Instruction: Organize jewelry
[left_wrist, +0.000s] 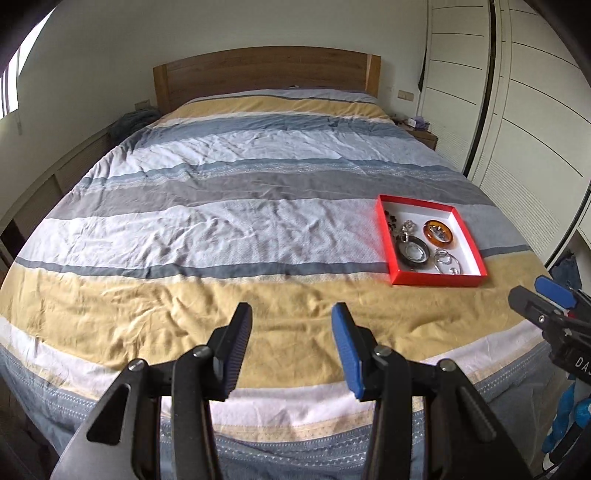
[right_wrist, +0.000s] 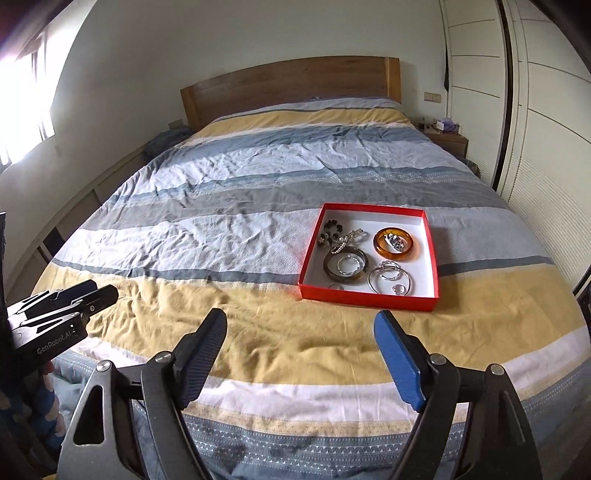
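Observation:
A shallow red box (right_wrist: 364, 295) (left_wrist: 436, 277) with a white floor lies on the striped bed cover, toward the right. It holds an amber bangle (right_wrist: 397, 240) (left_wrist: 441, 233), a dark bangle (right_wrist: 345, 266) (left_wrist: 413, 254), silver hoops (right_wrist: 390, 281) (left_wrist: 448, 263), a dark beaded piece (right_wrist: 330, 230) and a sparkly chain (right_wrist: 349, 236). My right gripper (right_wrist: 300, 325) hangs open and empty over the yellow stripe, short of the box. My left gripper (left_wrist: 291, 319) is open and empty, well left of the box. Each gripper shows at the edge of the other's view.
The bed (right_wrist: 221, 236) has a wooden headboard (right_wrist: 291, 86) at the far end. White wardrobe doors (right_wrist: 546, 147) line the right side. A nightstand (right_wrist: 445, 138) with small items stands at the back right. A bright window (right_wrist: 22, 107) is on the left wall.

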